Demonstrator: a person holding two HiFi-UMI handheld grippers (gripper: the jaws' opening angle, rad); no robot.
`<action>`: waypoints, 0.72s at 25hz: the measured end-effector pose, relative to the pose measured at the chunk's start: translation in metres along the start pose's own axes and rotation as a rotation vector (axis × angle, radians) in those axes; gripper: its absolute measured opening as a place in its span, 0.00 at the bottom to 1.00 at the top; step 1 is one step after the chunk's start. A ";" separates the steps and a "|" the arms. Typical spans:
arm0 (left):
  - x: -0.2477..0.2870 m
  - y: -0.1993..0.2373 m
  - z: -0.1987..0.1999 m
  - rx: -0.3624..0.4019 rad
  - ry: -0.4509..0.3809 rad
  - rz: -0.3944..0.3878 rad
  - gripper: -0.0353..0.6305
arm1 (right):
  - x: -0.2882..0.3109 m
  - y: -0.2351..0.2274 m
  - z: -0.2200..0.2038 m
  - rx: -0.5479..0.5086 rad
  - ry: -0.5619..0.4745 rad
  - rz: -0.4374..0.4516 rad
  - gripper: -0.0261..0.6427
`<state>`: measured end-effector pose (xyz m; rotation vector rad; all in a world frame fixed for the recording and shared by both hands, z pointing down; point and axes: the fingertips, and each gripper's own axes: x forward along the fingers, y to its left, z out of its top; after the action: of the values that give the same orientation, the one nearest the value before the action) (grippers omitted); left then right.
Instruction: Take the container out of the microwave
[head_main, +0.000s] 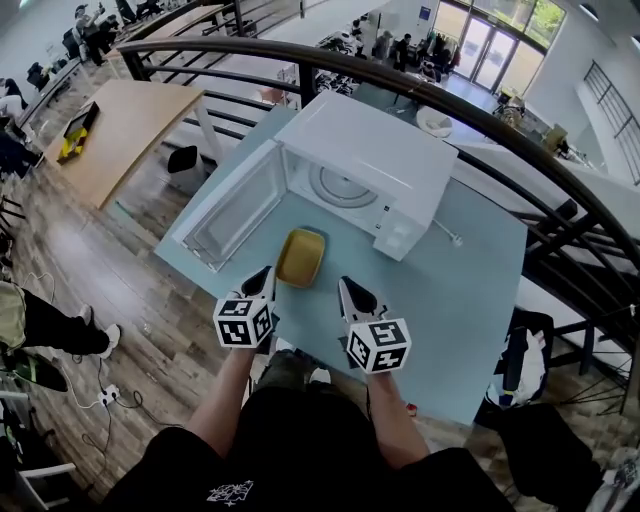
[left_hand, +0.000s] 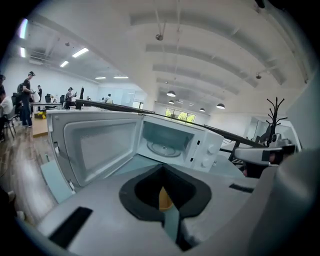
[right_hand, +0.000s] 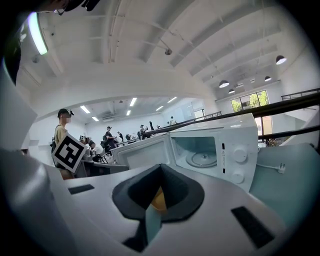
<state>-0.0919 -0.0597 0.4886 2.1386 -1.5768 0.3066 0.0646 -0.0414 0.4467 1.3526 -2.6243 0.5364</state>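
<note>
The white microwave (head_main: 375, 150) stands on the pale blue table (head_main: 450, 300) with its door (head_main: 235, 205) swung open to the left; only the glass turntable (head_main: 342, 187) shows in its cavity. A yellow rectangular container (head_main: 300, 257) sits on the table just in front of the opening. My left gripper (head_main: 264, 276) is shut and empty, a little to the container's near left. My right gripper (head_main: 346, 288) is shut and empty at its near right. Neither touches it. A sliver of the container (left_hand: 165, 199) (right_hand: 158, 201) shows through each gripper's jaws.
The microwave's power cord and plug (head_main: 455, 240) lie on the table to its right. A dark curved railing (head_main: 480, 130) runs behind the table. The table's near edge is at my body. A black chair (head_main: 520, 365) stands on the right, a wooden table (head_main: 120, 130) far left.
</note>
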 end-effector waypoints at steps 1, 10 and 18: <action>-0.003 -0.001 0.005 0.004 -0.009 -0.002 0.06 | -0.002 0.001 0.003 -0.006 -0.007 0.002 0.05; -0.026 -0.002 0.035 0.014 -0.082 -0.020 0.06 | -0.015 0.009 0.032 -0.036 -0.058 -0.005 0.05; -0.036 -0.004 0.069 0.064 -0.143 -0.067 0.06 | -0.017 0.016 0.060 -0.057 -0.110 -0.039 0.05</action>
<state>-0.1059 -0.0616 0.4121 2.3025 -1.5877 0.1877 0.0640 -0.0428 0.3825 1.4520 -2.6701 0.3895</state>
